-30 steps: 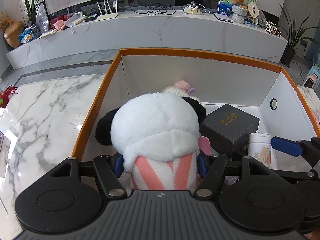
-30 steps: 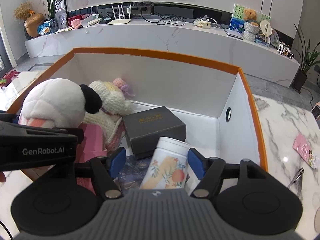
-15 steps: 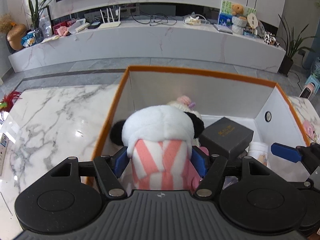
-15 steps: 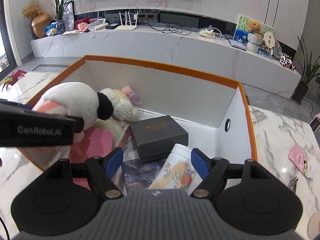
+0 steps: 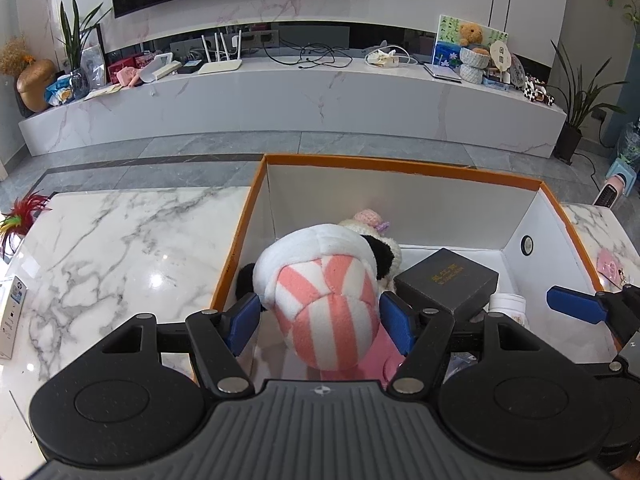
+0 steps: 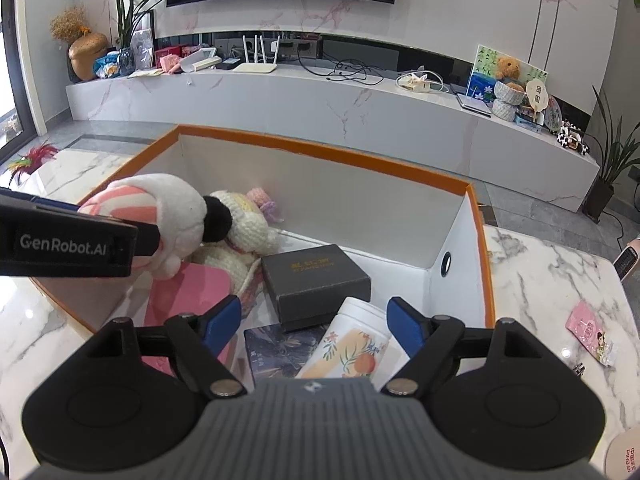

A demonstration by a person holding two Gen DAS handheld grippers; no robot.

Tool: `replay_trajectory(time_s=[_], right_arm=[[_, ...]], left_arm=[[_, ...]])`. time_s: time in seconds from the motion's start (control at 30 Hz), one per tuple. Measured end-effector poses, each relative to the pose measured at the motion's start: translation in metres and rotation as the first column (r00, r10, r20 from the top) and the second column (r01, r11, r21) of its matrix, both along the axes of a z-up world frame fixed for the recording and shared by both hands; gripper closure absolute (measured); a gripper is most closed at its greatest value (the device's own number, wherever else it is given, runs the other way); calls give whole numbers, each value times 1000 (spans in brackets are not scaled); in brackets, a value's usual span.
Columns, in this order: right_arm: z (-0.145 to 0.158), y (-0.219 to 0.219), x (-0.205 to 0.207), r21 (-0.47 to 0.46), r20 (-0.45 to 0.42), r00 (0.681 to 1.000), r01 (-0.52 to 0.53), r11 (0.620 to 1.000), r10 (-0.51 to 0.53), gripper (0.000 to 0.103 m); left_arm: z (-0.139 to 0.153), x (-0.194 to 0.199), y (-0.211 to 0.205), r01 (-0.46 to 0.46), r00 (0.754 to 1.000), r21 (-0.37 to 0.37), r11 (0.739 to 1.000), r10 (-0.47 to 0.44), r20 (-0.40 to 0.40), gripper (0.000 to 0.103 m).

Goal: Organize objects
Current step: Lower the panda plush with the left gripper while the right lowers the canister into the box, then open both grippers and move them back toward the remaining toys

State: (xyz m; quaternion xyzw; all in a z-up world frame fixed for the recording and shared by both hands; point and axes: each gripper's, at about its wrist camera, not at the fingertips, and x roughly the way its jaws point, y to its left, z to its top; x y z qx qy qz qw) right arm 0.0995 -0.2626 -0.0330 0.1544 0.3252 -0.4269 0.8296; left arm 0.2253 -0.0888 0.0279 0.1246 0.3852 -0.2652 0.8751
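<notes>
- Left wrist view: the left gripper (image 5: pixel 320 322) has its blue pads on either side of a plush panda (image 5: pixel 320 292) with a pink-and-white striped back. There is a clear gap on the left pad's side, and on the right it cannot be told whether the pad touches the plush, so the jaws look loose around it rather than clamped.
- The panda sits in the near-left corner of the orange-rimmed box (image 5: pixel 400 162), leaning over a cream crocheted doll (image 6: pixel 248 224) behind it.
- In the right wrist view, the right gripper (image 6: pixel 314 326) has its jaws opening, with a white floral canister (image 6: pixel 352 344) lying tilted between them; the pads stand clear of its sides.
- The canister rests at the near end of the box, just beside a dark grey gift box (image 6: pixel 314 280) and over a dark printed card (image 6: pixel 276 352).
- The step in hand looks like release: both items are already inside the box and appear to be set down.
- The next move probably calls for drawing both grippers up and back out without snagging the plush or tipping the canister, then going for what remains on the marble table (image 5: pixel 120 248), such as the small pink packet (image 6: pixel 588 326) at the right.
</notes>
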Motion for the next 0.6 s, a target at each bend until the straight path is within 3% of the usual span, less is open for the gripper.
replay_trajectory(time_s=[0.6], right_arm=[[28,21,-35,-51,46,999,-22,998,25,19]], left_arm=[[34,-30,30,44,994,-1,999,-43,101,25]])
